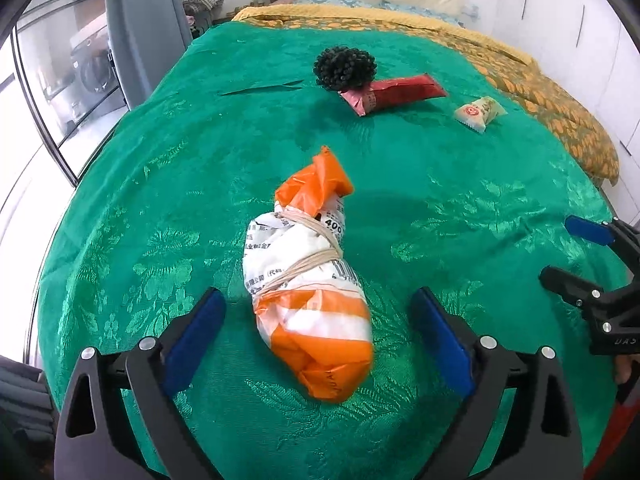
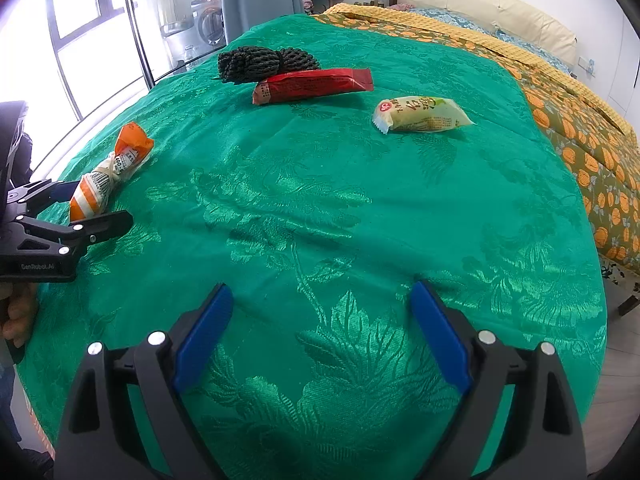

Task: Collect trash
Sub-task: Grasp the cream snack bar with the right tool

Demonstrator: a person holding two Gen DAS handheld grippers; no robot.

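The orange-and-white wrapped bundle (image 1: 308,280) lies on the green bedspread (image 1: 440,208) between the spread, untouching pads of the left claw (image 1: 316,340). The red packet (image 2: 314,84) and pale snack packet (image 2: 420,115) lie farther off, seemingly uncollected; the right claw (image 2: 320,336) gapes empty.

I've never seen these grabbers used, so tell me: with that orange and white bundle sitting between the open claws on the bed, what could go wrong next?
The orange and white bundle lies free between the open left gripper; its slick, lumpy plastic might squirt out when squeezed. The soft green bedspread could get pinched along with it. The right gripper hangs open close by, so the two might bump.
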